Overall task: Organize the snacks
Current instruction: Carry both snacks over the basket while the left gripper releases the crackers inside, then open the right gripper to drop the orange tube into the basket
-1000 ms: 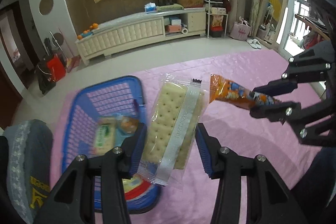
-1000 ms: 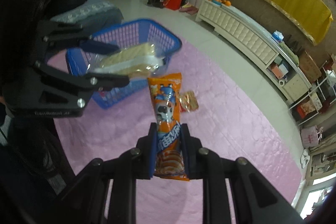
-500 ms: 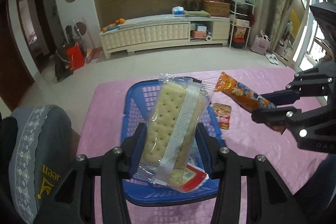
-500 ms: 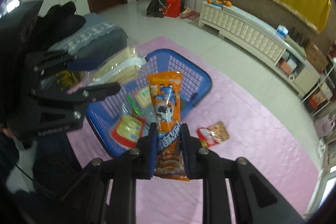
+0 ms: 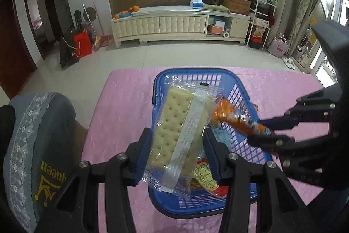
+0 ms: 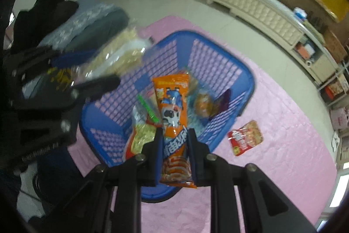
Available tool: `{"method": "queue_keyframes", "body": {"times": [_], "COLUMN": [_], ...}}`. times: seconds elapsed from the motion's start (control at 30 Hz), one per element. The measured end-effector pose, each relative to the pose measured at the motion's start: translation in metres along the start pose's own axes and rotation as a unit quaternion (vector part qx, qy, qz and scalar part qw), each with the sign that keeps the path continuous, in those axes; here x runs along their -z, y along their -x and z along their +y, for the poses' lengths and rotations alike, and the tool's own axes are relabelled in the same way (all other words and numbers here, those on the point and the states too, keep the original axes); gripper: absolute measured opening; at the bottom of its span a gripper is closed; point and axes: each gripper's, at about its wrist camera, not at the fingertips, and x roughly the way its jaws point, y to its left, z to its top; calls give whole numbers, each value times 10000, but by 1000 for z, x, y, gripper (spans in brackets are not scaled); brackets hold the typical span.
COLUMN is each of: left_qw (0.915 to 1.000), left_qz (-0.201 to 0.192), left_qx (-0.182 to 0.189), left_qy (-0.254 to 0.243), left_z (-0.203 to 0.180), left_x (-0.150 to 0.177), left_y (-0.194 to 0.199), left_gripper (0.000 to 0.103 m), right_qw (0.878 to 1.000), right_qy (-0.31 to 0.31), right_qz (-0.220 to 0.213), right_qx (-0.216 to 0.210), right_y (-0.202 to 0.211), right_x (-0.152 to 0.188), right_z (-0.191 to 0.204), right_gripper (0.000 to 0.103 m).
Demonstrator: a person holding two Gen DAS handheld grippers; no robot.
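A big pink shiny cloth [image 5: 122, 106] covers the table. On it sits a blue plastic basket with a grid of holes [image 5: 237, 145], in the middle of the left wrist view. In the right wrist view the same basket [image 6: 246, 80] sits in the middle too.

At 9 o'clock in the left view there is a grey cushion with yellow letters [image 5: 43, 145].

The left gripper [image 5: 177, 147] is black with blue pads. Its jaws are partly open and they squeeze a clear packet of pale square crackers [image 5: 178, 130]. The packet stands up from the jaws and leans toward 1 o'clock. It hangs over the basket. In the right view this packet [image 6: 122, 56] is blurry at 10 o'clock, above the basket's left rim.

The right gripper [image 6: 175, 150] has its jaws almost closed. They pinch a long orange snack packet with a cartoon cow on it [image 6: 173, 110]. The packet points to 12 o'clock, and its top end is over the inside of the basket. In the left view it [image 5: 237, 119] comes in from 3 o'clock, and its end looks like it touches the cracker packet.

Inside the basket lie other small snack packets, one red and yellow [image 5: 205, 176].

A small red snack packet [image 6: 245, 138] lies flat on the cloth at 4 o'clock from the basket, just beside it.
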Motion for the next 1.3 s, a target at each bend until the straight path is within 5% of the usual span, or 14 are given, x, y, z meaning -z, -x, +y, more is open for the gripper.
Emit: {"method": "queue_keyframes", "body": {"times": [0.23,0.3,0.37,0.8,1.3], "left_qw": [9999,9999,9999,9989,9961], "left_qz": [123,128,137,356,829], "left_qx": [36,32,44,298,262], "left_qy": [78,40,31,-67,-157], "left_z": [3,1,2,-11,-9], "left_x": [8,8,9,-7,-32], "left_y": [-2,0,0,-16,-84], "left_gripper": [45,45,45,45,45], "right_qw": [9976,9975,9985,9976,9942], "right_qy": [502,548,442,-549,-1048], "right_qz": [366,365,261,-223,-200], "right_qx": [298,272,203,351,163], "right_y": [-19,-19,-16,12,-21], "right_x": [9,12,14,17,-3], "right_z": [11,10,7,-45,-80], "right_gripper": [30,60,76,79,79]}}
